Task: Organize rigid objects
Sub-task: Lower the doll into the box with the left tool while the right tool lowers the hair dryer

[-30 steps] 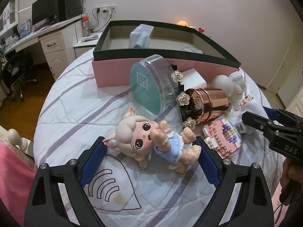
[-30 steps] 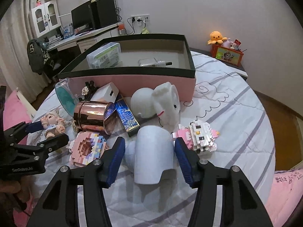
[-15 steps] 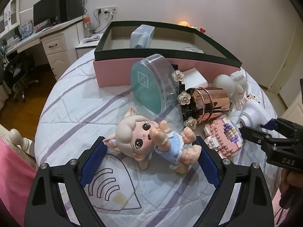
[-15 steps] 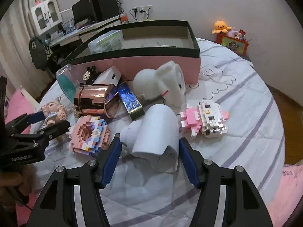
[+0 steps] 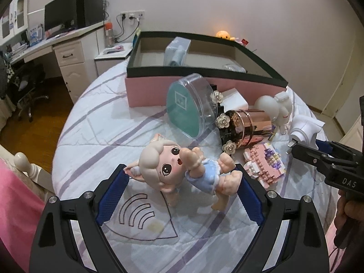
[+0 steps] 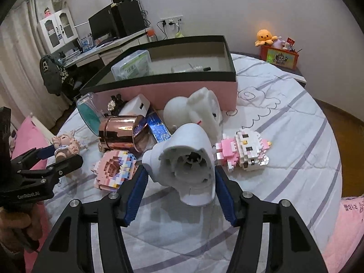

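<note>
- Left gripper [image 5: 182, 179] stood wide, its blue pads [image 5: 112, 195] flanking the doll figurine [image 5: 182, 170]. The doll's ear tip met the left pad and a foot met the right pad. I could not tell whether either pad pressed, so I logged the jaws as open around it, not as a grip.
- The doll lay on its back on the striped bedspread [image 5: 102, 136]. Its long axis ran left to right across the jaw gap, head toward the left pad, feet toward the right.
- Right gripper [image 6: 179, 179] was clamped on the white plastic housing [image 6: 188, 159]. Both pads sat against its sides; the hollow ribbed end faced the camera. The base looked clear of the bedspread, judged from the shadow beneath it.
- Right jaws had just closed a little further, with the housing between them.
- The pink storage box [image 6: 186, 91] stood at the far side, beyond the clutter, dark rim open upward. A clear plastic case [image 6: 132, 67] already lay inside at its left.
- Between the grippers and the box lay the rose-gold canister [image 6: 120, 134], the white elephant figure [image 6: 200, 111], the pink block model [image 6: 116, 168] and the block cat [image 6: 245, 147].
- Judgement: the housing lay directly near of the box. The right hand was the nearer one for a drop-in, and its path should rise over the elephant figure.
- Judgement: the doll needed a firmer close before lifting.
</note>
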`<state>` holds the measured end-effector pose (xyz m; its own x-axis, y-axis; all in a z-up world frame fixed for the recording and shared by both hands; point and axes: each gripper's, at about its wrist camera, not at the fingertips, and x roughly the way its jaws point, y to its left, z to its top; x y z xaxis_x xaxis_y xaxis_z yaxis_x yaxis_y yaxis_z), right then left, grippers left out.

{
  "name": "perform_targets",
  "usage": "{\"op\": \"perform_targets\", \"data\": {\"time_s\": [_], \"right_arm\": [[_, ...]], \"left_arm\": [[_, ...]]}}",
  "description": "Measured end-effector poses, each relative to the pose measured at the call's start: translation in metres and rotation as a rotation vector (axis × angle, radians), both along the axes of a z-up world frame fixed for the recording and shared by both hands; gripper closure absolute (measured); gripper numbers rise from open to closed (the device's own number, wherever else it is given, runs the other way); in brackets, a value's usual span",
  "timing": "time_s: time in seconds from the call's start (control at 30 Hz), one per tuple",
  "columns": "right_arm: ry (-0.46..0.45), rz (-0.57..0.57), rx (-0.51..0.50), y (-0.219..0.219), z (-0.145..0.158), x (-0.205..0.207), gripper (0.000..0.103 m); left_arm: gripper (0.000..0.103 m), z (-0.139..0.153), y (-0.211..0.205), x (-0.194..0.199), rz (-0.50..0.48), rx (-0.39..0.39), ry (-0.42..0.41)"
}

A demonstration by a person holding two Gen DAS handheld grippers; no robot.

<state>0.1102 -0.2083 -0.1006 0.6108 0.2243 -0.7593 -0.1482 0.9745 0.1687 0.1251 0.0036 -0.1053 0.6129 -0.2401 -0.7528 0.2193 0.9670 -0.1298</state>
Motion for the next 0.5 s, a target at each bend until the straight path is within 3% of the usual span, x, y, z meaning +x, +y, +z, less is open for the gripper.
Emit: {"op": "perform_targets", "data": {"time_s": [0.5], "right_arm": [[-0.142,0.039,0.060,-0.003,0.066,0.012,0.043]], "left_arm": [[0.011,0.070,0.017,0.007,0.015,-0.018,-0.156]]}}
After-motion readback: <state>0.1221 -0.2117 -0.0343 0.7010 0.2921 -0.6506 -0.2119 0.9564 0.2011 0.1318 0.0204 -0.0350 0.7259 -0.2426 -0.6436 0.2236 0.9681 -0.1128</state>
